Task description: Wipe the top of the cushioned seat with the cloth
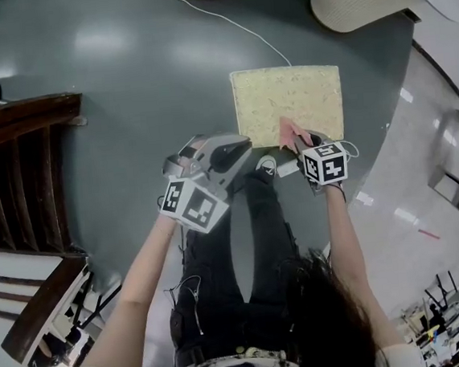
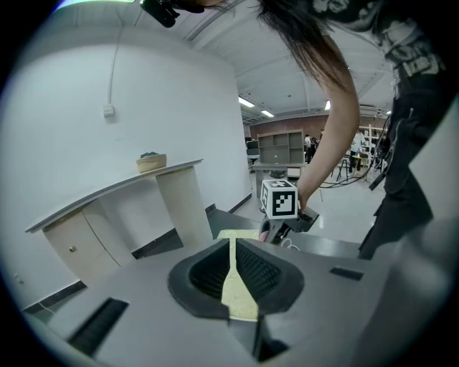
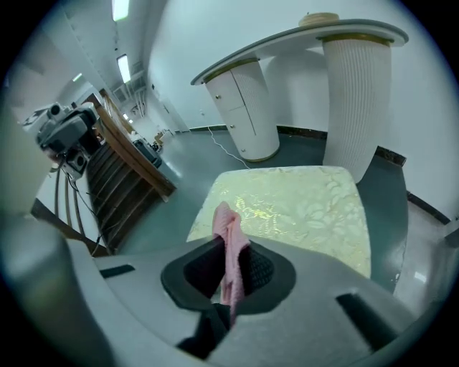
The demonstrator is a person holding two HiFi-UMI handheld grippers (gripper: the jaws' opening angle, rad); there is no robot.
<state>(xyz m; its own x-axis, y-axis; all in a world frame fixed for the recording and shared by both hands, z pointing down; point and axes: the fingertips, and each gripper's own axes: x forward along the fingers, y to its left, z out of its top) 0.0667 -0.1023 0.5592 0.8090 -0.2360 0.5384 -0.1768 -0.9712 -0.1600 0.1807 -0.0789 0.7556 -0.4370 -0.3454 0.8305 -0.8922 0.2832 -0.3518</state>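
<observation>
The cushioned seat (image 1: 286, 100) is a pale yellow patterned square on the grey floor. My right gripper (image 1: 302, 139) hovers at its near edge, shut on a pink cloth (image 1: 289, 131) that sticks up between the jaws. In the right gripper view the cloth (image 3: 228, 240) stands in that gripper (image 3: 228, 251), with the seat (image 3: 301, 208) spread out just beyond. My left gripper (image 1: 238, 148) hangs off the seat's near left corner. Its jaws hold nothing and leave only a thin slit (image 2: 231, 247), through which the seat (image 2: 235, 234) shows. The right gripper (image 2: 283, 228) appears there too.
Dark wooden railings (image 1: 27, 174) run along the left. A white cable (image 1: 222, 18) crosses the floor to the seat's far edge. A curved white counter on ribbed pillars (image 3: 355, 93) stands behind the seat. The person's legs and shoe (image 1: 265, 167) are between the grippers.
</observation>
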